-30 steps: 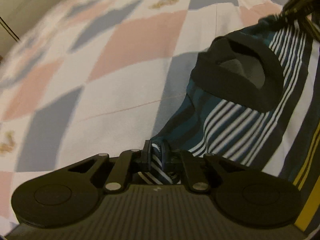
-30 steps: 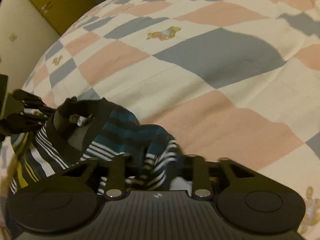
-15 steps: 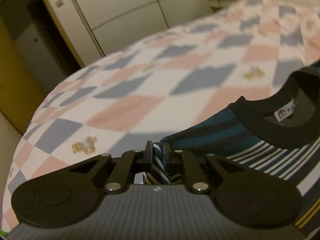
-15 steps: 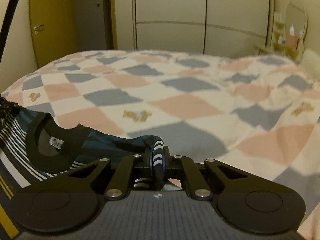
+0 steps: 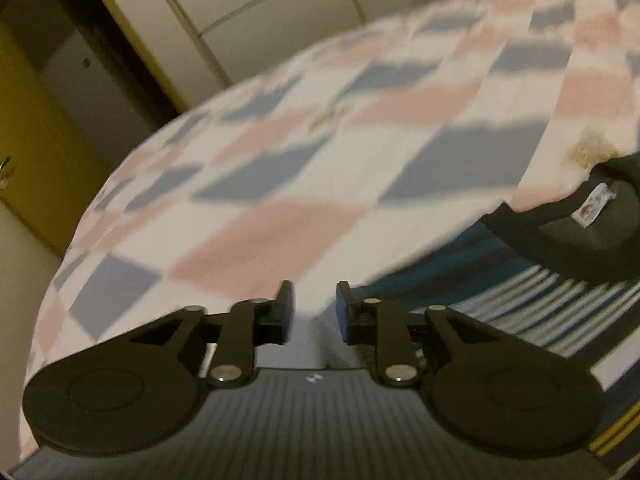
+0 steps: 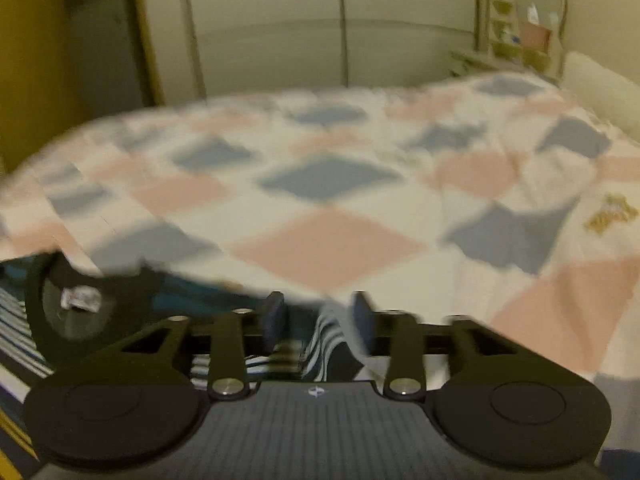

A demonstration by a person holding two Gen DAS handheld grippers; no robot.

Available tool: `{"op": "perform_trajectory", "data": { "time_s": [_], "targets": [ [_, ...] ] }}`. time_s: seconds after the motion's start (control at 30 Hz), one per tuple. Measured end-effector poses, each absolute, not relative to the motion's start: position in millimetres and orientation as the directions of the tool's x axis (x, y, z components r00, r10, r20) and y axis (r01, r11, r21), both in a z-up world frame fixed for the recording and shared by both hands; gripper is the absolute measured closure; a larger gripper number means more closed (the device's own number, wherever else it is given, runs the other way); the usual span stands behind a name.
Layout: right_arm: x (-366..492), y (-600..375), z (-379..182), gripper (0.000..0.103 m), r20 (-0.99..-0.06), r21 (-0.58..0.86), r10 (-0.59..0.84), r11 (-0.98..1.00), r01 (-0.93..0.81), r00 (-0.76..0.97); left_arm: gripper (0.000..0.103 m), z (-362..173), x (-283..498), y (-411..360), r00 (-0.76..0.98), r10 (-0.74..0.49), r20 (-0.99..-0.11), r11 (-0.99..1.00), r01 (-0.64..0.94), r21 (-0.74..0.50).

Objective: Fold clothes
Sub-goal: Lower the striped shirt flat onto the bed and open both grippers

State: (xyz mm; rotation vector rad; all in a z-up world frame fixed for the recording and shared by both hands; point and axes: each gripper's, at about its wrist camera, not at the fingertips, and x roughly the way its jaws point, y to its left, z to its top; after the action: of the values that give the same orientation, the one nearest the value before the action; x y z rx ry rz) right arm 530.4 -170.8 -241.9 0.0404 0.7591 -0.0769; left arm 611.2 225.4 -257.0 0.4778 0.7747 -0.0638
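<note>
only the right view shows a mirror [image 6: 538, 8], and both the left gripper [image 5: 311, 312] and right gripper [image 6: 318, 320] tip down over the striped shirt [image 5: 520, 304], opening, holding nothing.

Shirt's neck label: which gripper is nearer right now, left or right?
Hard to separate. The neck label sits up and right of the left gripper, and left of the right gripper. Both jaws are opening; striped shirt fabric lies loose between the right's.

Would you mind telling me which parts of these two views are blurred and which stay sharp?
Left wrist view: quilt and shirt smeared by motion, left tool crisp. Right wrist view: quilt and shirt blurrier, right tool sharp, light dim and yellowish.
</note>
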Motion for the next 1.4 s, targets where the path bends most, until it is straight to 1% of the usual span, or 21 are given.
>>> {"op": "perform_trajectory", "data": {
  "time_s": [0.03,0.07,0.1,0.13,0.23,0.43,0.6,0.67,0.7,0.77,0.83,0.87,0.93,1.0,1.03,1.07,1.1,1.13,1.2,1.27,1.4],
  "targets": [
    [528.8,-168.9,-247.3,0.042,-0.700,-0.010,-0.076,0.995,0.097,0.710,0.067,-258.2,609.7,235.0,0.702,0.116,-0.703,0.910,0.208,0.358],
    [519.8,-169.9,-248.4,0.038,-0.695,0.001,-0.076,0.994,0.107,0.715,0.067,-256.4,604.8,246.6,0.688,0.110,-0.717,0.927,0.188,0.323],
    [507.9,-172.9,-248.0,0.027,-0.688,0.026,-0.072,0.992,0.124,0.722,0.068,-253.9,598.5,258.6,0.676,0.103,-0.729,0.942,0.169,0.290],
    [495.1,-177.2,-247.0,0.023,-0.686,0.053,-0.067,0.988,0.142,0.724,0.068,-251.4,592.2,270.5,0.664,0.096,-0.741,0.955,0.148,0.256],
    [448.4,-195.6,-244.7,0.023,-0.692,0.167,-0.021,0.968,0.188,0.722,0.069,-244.1,550.4,301.1,0.635,0.045,-0.771,0.976,0.138,0.170],
    [324.7,-223.1,-251.7,0.023,-0.726,0.421,0.128,0.860,0.289,0.675,0.068,-249.0,429.3,349.0,0.483,-0.161,-0.860,0.983,0.157,-0.095],
    [228.8,-220.1,-269.0,0.024,-0.789,0.483,0.218,0.798,0.360,0.574,0.068,-268.7,330.0,368.8,0.301,-0.258,-0.918,0.966,0.111,-0.235],
    [195.3,-216.3,-272.8,0.024,-0.811,0.490,0.252,0.785,0.379,0.528,0.064,-274.2,289.9,378.3,0.232,-0.292,-0.928,0.956,0.061,-0.285],
    [179.2,-214.5,-274.6,0.024,-0.820,0.494,0.269,0.779,0.387,0.505,0.060,-274.2,270.7,381.5,0.212,-0.312,-0.926,0.950,0.037,-0.311],
    [148.6,-212.8,-278.5,0.024,-0.827,0.510,0.306,0.762,0.398,0.472,0.055,-270.8,238.1,385.4,0.201,-0.346,-0.917,0.936,0.001,-0.353],
    [120.0,-212.5,-282.6,0.024,-0.828,0.527,0.342,0.745,0.409,0.444,0.046,-271.8,214.1,386.2,0.197,-0.368,-0.909,0.924,-0.032,-0.381],
    [108.9,-214.1,-286.0,0.024,-0.826,0.540,0.365,0.732,0.416,0.430,0.044,-273.9,206.0,384.6,0.199,-0.369,-0.908,0.922,-0.046,-0.384],
    [90.1,-216.9,-295.6,0.023,-0.811,0.576,0.421,0.697,0.428,0.406,0.043,-278.2,189.9,381.6,0.204,-0.371,-0.906,0.917,-0.073,-0.392],
    [75.7,-216.4,-303.8,0.023,-0.800,0.597,0.456,0.675,0.434,0.391,0.047,-280.4,181.9,373.4,0.226,-0.342,-0.912,0.928,-0.070,-0.365],
    [70.8,-215.4,-308.0,0.024,-0.790,0.611,0.478,0.662,0.433,0.384,0.074,-279.8,180.3,369.9,0.235,-0.324,-0.916,0.935,-0.069,-0.348],
    [66.4,-213.7,-310.7,0.034,-0.786,0.617,0.486,0.660,0.429,0.382,0.092,-276.1,178.4,367.3,0.246,-0.313,-0.917,0.939,-0.066,-0.338],
    [64.0,-211.6,-311.3,0.075,-0.789,0.613,0.484,0.670,0.419,0.379,0.100,-271.2,176.1,364.9,0.258,-0.306,-0.917,0.941,-0.061,-0.332],
    [63.6,-211.6,-309.7,0.095,-0.787,0.615,0.488,0.674,0.410,0.378,0.100,-266.4,173.7,362.4,0.270,-0.299,-0.915,0.944,-0.057,-0.325],
    [65.2,-214.0,-299.2,0.096,-0.775,0.627,0.500,0.682,0.376,0.385,0.100,-246.7,161.7,357.5,0.314,-0.297,-0.902,0.949,-0.010,-0.316],
    [70.7,-215.8,-272.7,0.097,-0.775,0.613,0.501,0.744,0.267,0.385,0.100,-223.1,145.5,355.5,0.362,-0.315,-0.877,0.944,0.024,-0.329],
    [67.4,-234.4,-235.3,0.098,-0.775,0.592,0.491,0.784,0.187,0.398,0.100,-223.3,119.1,352.1,0.381,-0.253,-0.890,0.961,-0.006,-0.275]
  ]
}}
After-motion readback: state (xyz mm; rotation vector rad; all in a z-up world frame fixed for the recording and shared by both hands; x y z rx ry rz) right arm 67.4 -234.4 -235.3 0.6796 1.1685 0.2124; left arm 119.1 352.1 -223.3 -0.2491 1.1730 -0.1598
